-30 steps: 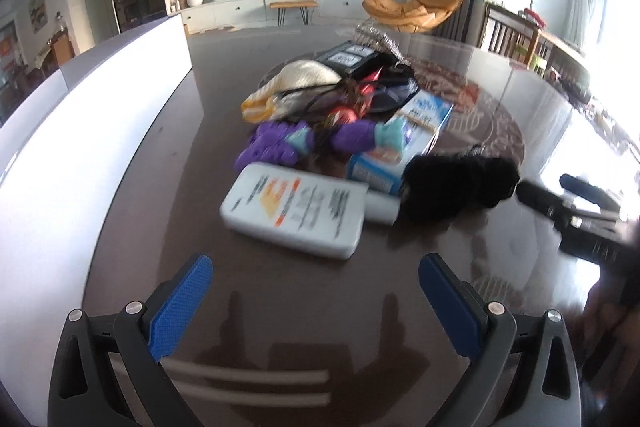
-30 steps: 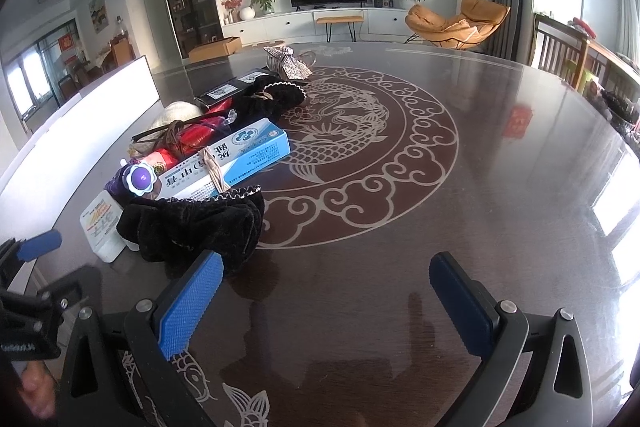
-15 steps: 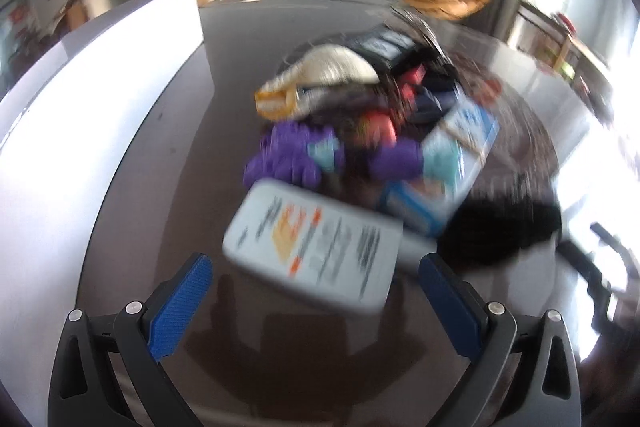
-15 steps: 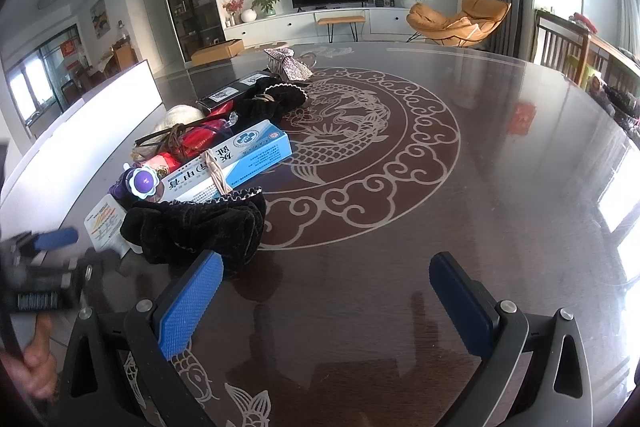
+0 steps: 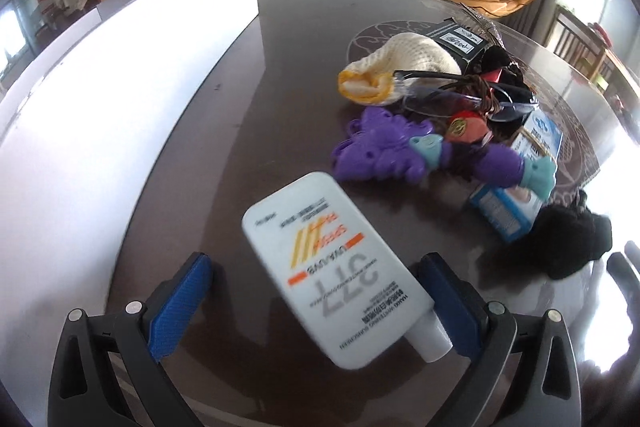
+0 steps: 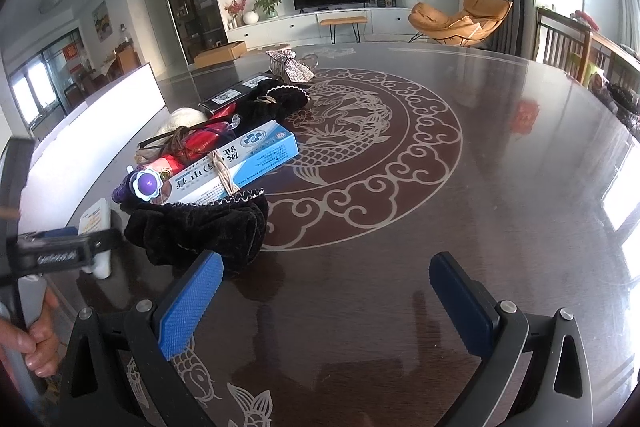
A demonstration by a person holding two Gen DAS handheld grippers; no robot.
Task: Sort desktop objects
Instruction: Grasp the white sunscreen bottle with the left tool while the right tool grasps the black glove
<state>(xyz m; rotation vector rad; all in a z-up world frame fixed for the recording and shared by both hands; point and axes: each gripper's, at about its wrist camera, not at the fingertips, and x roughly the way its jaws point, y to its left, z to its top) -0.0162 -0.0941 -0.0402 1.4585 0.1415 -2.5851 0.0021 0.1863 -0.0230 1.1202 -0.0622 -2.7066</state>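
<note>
A white flat bottle [image 5: 336, 267] with orange print lies on the dark table, cap toward me. My left gripper [image 5: 316, 291] is open around it, blue pads on either side and apart from it. Behind it a pile holds a purple toy [image 5: 384, 151], a blue-white box [image 5: 516, 195], a black velvet cloth [image 5: 568, 247], a cream knit pouch [image 5: 404, 63] and glasses [image 5: 448, 95]. In the right wrist view my right gripper [image 6: 324, 299] is open over bare table, just right of the black cloth [image 6: 200, 231]; the box [image 6: 244, 163] lies beyond.
A long white panel [image 5: 120, 75] runs along the table's left edge. A black box [image 6: 236, 93] and a sequinned pouch [image 6: 290, 67] lie farther back. A hand [image 6: 38, 339] holds the left gripper's handle [image 6: 56, 251] at the left of the right wrist view.
The left gripper has moved forward and down over the white bottle, which now sits between its pads. The right gripper has stayed nearly still.
</note>
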